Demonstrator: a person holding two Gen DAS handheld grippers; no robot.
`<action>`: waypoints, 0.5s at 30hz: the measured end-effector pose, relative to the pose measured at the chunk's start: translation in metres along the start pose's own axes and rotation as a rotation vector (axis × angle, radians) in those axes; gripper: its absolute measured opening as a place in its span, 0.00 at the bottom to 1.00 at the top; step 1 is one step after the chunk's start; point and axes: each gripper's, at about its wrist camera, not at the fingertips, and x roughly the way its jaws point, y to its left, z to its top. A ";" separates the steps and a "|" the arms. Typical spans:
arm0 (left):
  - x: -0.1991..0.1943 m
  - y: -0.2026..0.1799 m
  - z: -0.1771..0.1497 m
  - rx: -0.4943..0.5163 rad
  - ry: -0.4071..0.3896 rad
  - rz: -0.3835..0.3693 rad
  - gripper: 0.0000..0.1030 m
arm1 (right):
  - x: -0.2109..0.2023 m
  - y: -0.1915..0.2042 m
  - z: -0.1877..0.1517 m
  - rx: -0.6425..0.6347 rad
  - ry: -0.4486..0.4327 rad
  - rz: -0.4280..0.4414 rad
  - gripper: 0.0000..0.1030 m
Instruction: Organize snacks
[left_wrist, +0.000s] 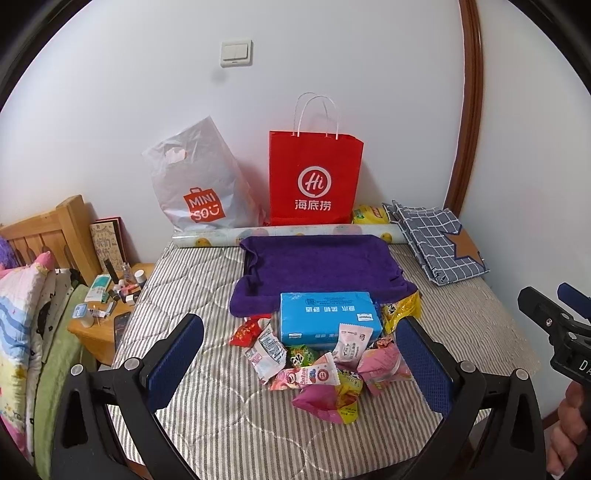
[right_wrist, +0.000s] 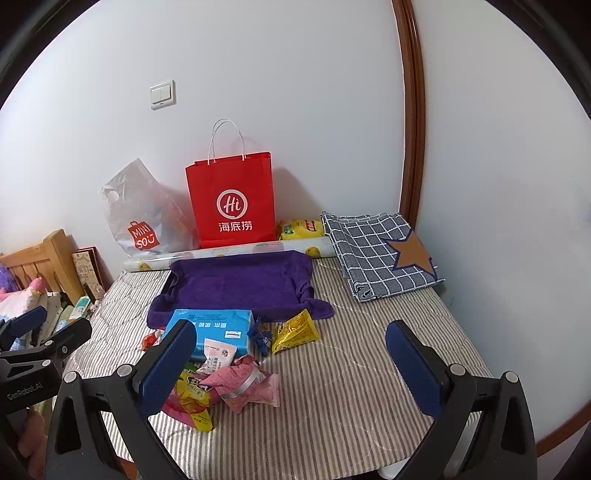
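A pile of snack packets (left_wrist: 325, 369) lies on the striped bed cover, around a blue tissue pack (left_wrist: 328, 319); both show in the right wrist view, the packets (right_wrist: 240, 380) and the pack (right_wrist: 218, 328). A tray draped in a purple towel (left_wrist: 317, 266) (right_wrist: 240, 284) sits just behind. A yellow packet (right_wrist: 295, 330) lies to the right. My left gripper (left_wrist: 303, 362) is open and empty, above the pile. My right gripper (right_wrist: 291, 358) is open and empty, right of the pile.
A red paper bag (left_wrist: 314, 184) and a grey Miniso bag (left_wrist: 199, 184) stand against the wall behind a roll of paper (left_wrist: 288, 232). A folded checked cloth (left_wrist: 439, 243) lies at the back right. A cluttered nightstand (left_wrist: 107, 306) stands to the left.
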 end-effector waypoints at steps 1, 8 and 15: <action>0.000 0.000 0.000 0.001 -0.001 0.000 1.00 | 0.000 0.000 0.000 -0.002 0.000 -0.003 1.00; 0.001 -0.002 -0.001 0.003 0.004 -0.002 1.00 | 0.000 0.000 -0.001 0.000 0.000 0.003 1.00; -0.002 -0.004 -0.001 0.008 -0.006 -0.007 1.00 | 0.001 0.002 -0.003 0.001 0.006 0.012 1.00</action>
